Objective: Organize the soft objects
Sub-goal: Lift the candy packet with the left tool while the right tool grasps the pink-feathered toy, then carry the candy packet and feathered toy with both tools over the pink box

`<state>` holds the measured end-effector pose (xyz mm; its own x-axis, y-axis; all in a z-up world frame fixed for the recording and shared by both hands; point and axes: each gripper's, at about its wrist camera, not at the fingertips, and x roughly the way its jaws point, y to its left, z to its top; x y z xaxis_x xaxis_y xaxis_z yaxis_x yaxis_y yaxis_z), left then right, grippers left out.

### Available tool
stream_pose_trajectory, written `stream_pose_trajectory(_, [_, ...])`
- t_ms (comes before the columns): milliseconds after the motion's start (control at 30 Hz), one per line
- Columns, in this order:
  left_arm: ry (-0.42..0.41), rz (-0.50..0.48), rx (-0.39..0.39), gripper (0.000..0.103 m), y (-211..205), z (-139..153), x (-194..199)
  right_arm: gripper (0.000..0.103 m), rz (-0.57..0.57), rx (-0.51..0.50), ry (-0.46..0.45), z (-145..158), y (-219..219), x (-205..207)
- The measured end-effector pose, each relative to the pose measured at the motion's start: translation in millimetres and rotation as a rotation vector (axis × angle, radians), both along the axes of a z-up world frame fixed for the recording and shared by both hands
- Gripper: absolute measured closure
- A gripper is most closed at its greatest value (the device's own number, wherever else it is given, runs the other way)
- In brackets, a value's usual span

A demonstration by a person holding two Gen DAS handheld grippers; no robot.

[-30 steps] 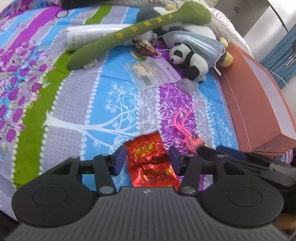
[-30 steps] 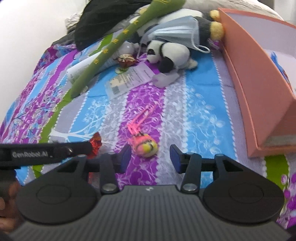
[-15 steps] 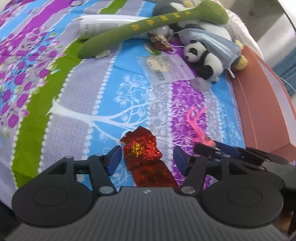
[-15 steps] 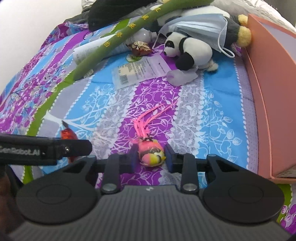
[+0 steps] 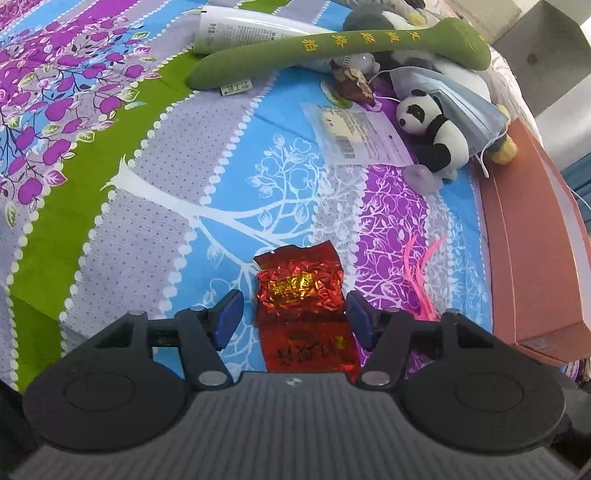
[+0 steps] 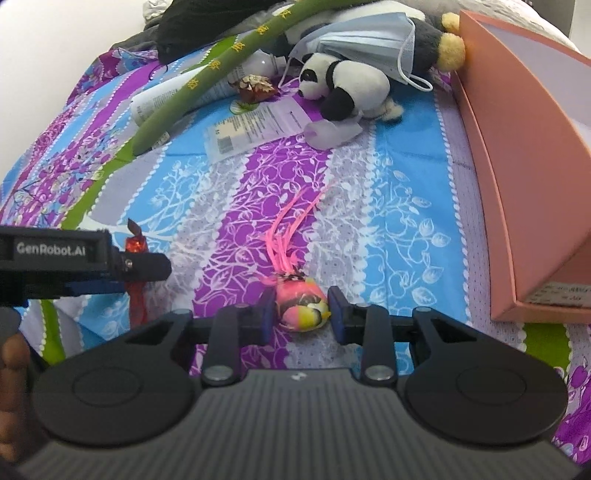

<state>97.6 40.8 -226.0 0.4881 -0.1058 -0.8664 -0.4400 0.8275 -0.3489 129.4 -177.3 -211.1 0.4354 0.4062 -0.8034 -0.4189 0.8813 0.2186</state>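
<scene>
A white plastic tube [image 5: 236,31] is seen on the patterned striped bedsheet [image 5: 155,177]. A flat clear printed packet [image 5: 356,134] lies near it.

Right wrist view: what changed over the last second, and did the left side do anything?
The right tool closed from open onto the pink bird toy. The left tool opened, letting go of the red foil packet, which now lies between its fingers. The panda plush, green plush stick and orange box stayed put.
</scene>
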Motion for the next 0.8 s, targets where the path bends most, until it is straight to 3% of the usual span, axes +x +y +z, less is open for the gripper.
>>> stream_pose_trajectory(100, [-0.003, 0.011, -0.016, 0.039, 0.9, -1.9, 1.2, 0.069, -0.002, 0.000, -0.001, -2.0, 0.5, 0.1])
stream_pose_trajectory(133, [-0.007, 0.013, -0.021, 0.044, 1.7, -2.5, 1.5, 0.069, -0.001, -0.003, -0.004, -2.6, 1.1, -0.3])
stream_pose_trajectory(433, [-0.027, -0.021, -0.020, 0.046, -0.1, 4.7, 1.2, 0.069, -0.021, -0.018, -0.020, 3.0, 1.4, -0.8])
stream_pose_trajectory(800, [-0.053, -0.163, 0.044, 0.045, -14.8, 56.2, 21.0, 0.069, -0.050, 0.058, -0.063, 50.4, -8.2, -1.7])
